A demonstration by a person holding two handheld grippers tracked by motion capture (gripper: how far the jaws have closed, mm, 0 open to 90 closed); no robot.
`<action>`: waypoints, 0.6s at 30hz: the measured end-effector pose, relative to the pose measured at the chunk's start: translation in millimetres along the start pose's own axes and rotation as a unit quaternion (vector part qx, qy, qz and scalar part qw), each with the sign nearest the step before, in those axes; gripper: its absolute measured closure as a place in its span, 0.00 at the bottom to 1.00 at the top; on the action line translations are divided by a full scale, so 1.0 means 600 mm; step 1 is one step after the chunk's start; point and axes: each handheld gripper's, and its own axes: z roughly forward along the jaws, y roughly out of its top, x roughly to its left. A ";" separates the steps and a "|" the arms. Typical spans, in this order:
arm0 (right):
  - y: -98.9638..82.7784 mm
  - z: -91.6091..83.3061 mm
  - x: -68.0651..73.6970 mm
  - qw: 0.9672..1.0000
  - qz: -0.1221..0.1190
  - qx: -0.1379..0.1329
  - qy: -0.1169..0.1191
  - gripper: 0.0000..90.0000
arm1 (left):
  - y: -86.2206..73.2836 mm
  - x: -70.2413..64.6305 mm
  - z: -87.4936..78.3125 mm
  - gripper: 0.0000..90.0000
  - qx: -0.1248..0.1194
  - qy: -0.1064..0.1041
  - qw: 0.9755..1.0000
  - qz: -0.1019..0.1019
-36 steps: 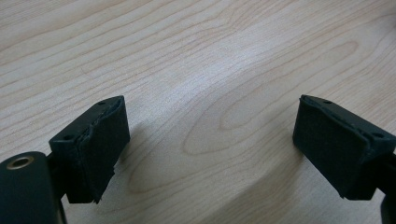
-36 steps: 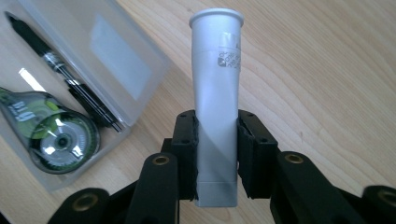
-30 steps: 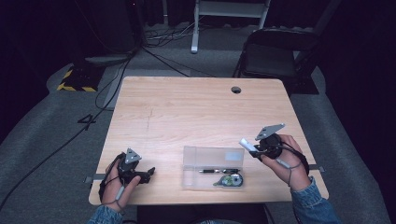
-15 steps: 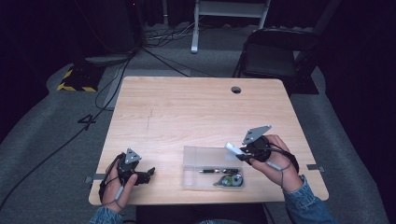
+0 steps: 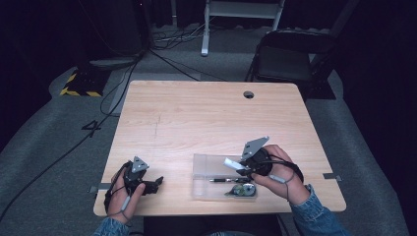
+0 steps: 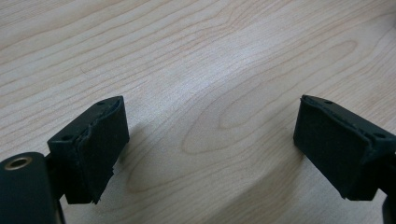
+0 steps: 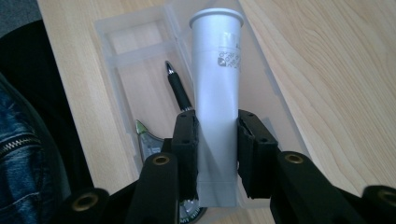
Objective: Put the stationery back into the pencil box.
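Right gripper jaws clamped on the lower part of a white tube, held above the clear plastic tray holding a pen near the tabletop front edge; left gripper jaws apart over bare wood.

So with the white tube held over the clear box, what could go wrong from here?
1. The right tongs grip the white tube near its lower end, so its long free end could tip or slip on release.
2. A black pen and a tape dispenser already lie in the clear box; the tube may land across them.
3. The left tongs are open, away from the box, so a bump could shift it.
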 end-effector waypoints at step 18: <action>0.041 0.050 0.038 0.997 -0.063 0.027 0.045 0.79 | 0.000 0.000 0.000 0.12 0.000 0.000 1.000 0.000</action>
